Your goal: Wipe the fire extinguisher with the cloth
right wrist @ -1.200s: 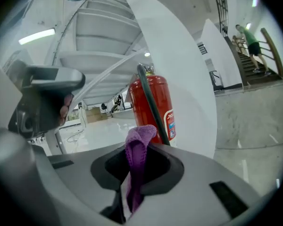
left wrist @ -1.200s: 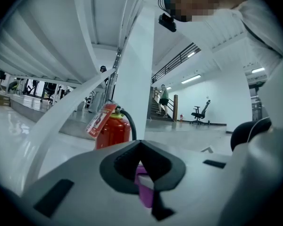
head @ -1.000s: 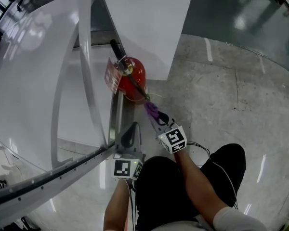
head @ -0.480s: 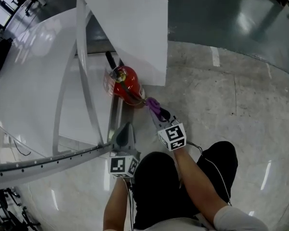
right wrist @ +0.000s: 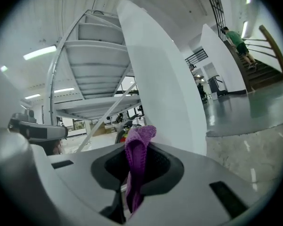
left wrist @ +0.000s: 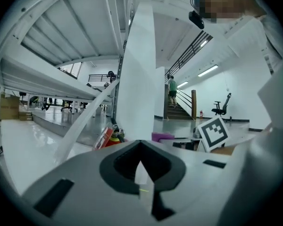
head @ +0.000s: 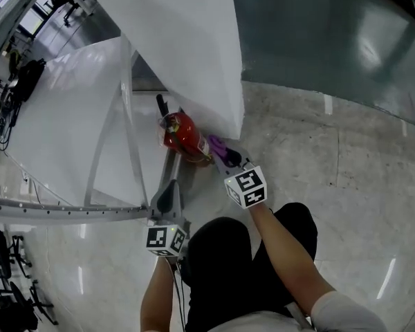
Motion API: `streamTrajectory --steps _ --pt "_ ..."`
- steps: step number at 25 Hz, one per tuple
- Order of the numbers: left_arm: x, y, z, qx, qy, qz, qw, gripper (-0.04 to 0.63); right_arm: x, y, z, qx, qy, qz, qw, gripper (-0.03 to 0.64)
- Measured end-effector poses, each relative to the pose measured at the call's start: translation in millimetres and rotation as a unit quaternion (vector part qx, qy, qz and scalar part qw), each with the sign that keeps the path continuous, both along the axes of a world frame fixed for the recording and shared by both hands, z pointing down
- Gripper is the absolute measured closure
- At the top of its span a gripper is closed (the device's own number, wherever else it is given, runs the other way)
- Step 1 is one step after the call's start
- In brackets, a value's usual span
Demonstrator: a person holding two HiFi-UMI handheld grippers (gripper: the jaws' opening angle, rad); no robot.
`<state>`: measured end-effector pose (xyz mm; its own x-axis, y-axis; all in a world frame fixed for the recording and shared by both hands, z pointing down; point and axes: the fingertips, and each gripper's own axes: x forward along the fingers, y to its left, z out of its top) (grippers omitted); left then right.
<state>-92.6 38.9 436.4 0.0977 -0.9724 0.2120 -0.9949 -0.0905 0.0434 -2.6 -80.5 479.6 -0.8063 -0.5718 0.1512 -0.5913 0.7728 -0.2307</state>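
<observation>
A red fire extinguisher [head: 182, 134] stands on the floor against the foot of a white column, with a red tag on its neck. My right gripper [head: 226, 156] is shut on a purple cloth [head: 219, 146], which is at the extinguisher's right side; I cannot tell if it touches. In the right gripper view the cloth [right wrist: 137, 152] hangs folded between the jaws and hides most of the extinguisher [right wrist: 120, 135]. My left gripper [head: 171, 187] is shut and holds nothing, low and to the left of the extinguisher. From the left gripper view, the extinguisher [left wrist: 110, 137] and cloth [left wrist: 162, 136] lie ahead.
The white column [head: 194, 40] rises right behind the extinguisher. A white slanted steel stair frame [head: 128, 123] runs along the left. Speckled grey floor [head: 318, 151] spreads to the right. My dark-trousered knees [head: 221, 268] are below. Far off, a person [left wrist: 172, 89] climbs stairs.
The right gripper has carried the purple cloth up to the extinguisher's right side. The head view has shifted, and the left gripper has stayed low beside the frame.
</observation>
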Motion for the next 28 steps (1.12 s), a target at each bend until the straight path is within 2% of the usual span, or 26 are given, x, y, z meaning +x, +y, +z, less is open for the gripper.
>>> streamTrajectory --steps 2,5,7,10,15,19,24,28 --pt "1 4 -11 0.001 0.011 -0.008 0.9999 0.591 4 1 -8 -0.006 -0.005 -0.013 1.000 0.561" --pt "-6 -11 -34 0.031 0.039 -0.017 0.9986 0.591 8 -11 -12 -0.005 -0.013 -0.027 1.000 0.561" --pt "-5 -23 -34 0.035 0.019 -0.006 0.9992 0.591 9 -16 -2 -0.011 -0.017 -0.036 0.999 0.561" --pt "0 -48 -11 0.023 0.014 0.011 0.9996 0.591 5 -32 15 -0.005 -0.014 -0.048 0.999 0.561" --pt "9 -78 31 0.008 0.021 0.006 0.9997 0.591 -12 -54 47 -0.001 0.006 -0.080 0.997 0.560" --pt "13 -93 39 0.009 0.028 0.021 0.9993 0.591 -24 -68 54 0.013 -0.015 -0.096 0.995 0.560" --pt "9 -98 55 -0.013 0.058 0.020 0.9980 0.591 -40 -82 45 0.040 -0.038 -0.134 0.989 0.560" --pt "5 -97 65 -0.034 0.052 0.031 0.9976 0.591 -57 -100 53 0.040 -0.043 -0.141 0.988 0.560"
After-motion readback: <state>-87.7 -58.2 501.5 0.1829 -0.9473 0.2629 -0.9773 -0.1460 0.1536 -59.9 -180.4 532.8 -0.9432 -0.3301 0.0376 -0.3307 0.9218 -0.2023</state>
